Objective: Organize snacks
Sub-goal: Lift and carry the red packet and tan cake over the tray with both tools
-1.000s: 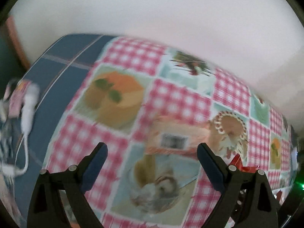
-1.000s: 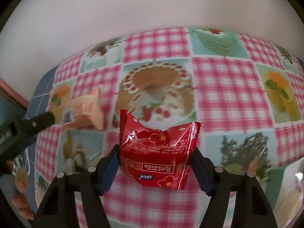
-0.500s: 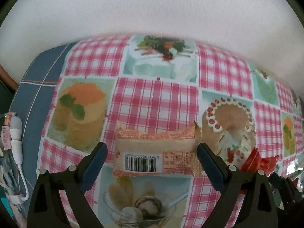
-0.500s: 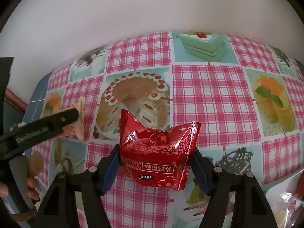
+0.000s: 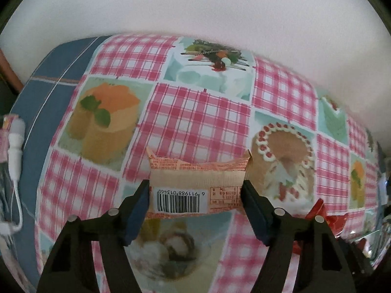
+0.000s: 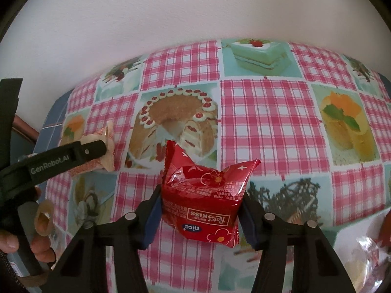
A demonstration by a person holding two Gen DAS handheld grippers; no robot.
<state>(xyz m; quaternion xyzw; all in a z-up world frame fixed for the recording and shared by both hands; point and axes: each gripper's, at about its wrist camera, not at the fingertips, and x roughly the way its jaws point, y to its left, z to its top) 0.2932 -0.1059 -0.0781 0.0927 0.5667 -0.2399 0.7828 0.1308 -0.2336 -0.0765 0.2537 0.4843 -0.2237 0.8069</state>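
snacks: both downward-tilted grippers' closing jaws pinch orange packet (image 5: 198,190) and red packet (image 6: 205,202).

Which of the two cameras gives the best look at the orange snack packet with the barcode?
The left wrist view. The orange barcode-labelled snack packet sits centred between the left gripper pads, which have just been closing onto its ends, label readable. The right wrist view shows only its crimped end, small and partly hidden behind that gripper's finger.
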